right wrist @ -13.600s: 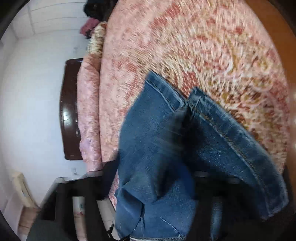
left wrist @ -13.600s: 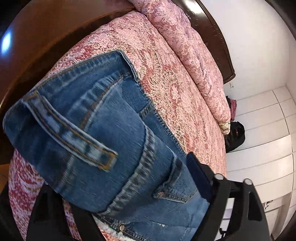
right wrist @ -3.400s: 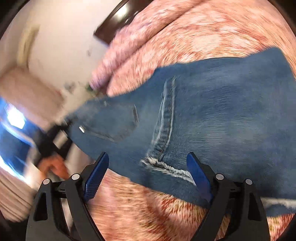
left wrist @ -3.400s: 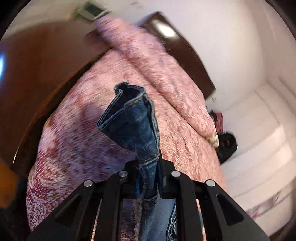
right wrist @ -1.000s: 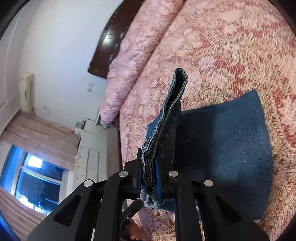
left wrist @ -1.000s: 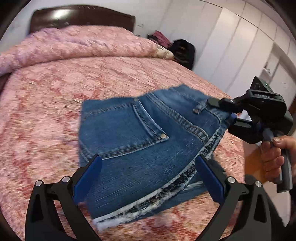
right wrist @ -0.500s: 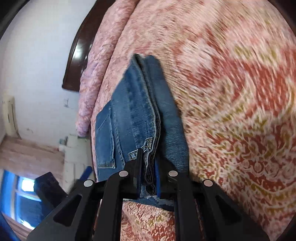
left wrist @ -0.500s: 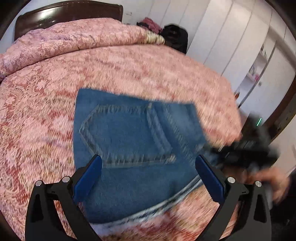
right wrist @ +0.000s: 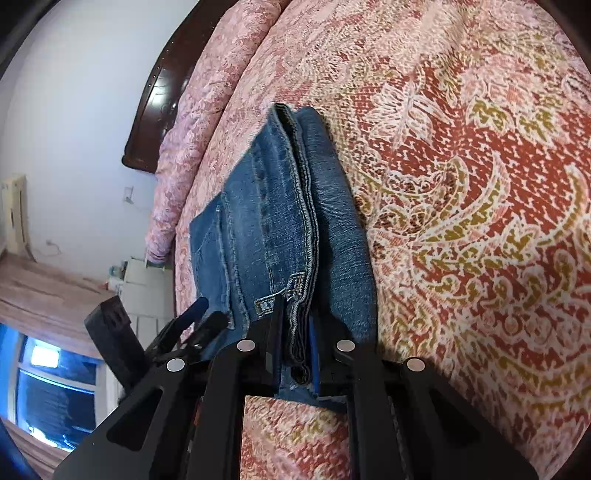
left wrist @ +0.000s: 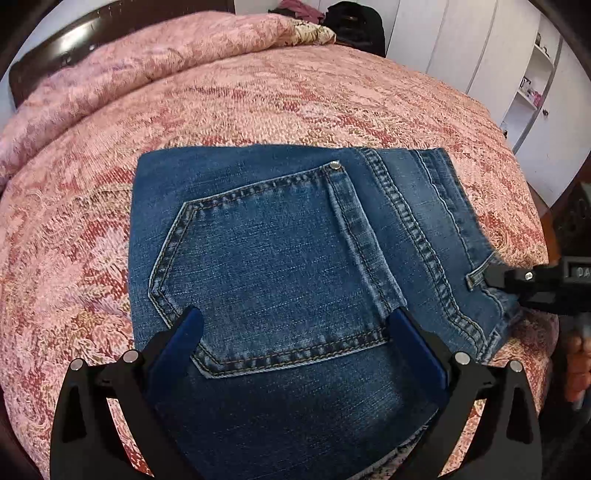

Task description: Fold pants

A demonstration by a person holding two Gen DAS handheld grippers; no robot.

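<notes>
The pants [left wrist: 280,266] lie as a compact folded rectangle on the bedspread [left wrist: 258,99], back pocket [left wrist: 266,273] up, waistband edge toward the bed's right side. The right gripper [right wrist: 295,347] is clamped on the stacked waistband layers at that edge, with the denim sandwiched between its blue pads. The left gripper [left wrist: 291,343] hovers just above the pocket side of the pants with its jaws spread wide and nothing between them.

The fold looks nearly finished, and the step in hand seems to be laying the last edge down. To do it well, the right gripper should lower the waistband until the layers rest flush on the stack, then let go without dragging. The left gripper could press the pocket area flat so the pile does not shift or spring open. The frayed hem at the pants' near edge should stay tucked under.

Beyond the pants, a rolled pink quilt [left wrist: 147,62] lies along the dark headboard [left wrist: 66,48], a black bag [left wrist: 354,22] sits past it, and white wardrobes [left wrist: 480,55] stand to the pants' right. Nothing lies on the bedspread near the pants to obstruct them.
</notes>
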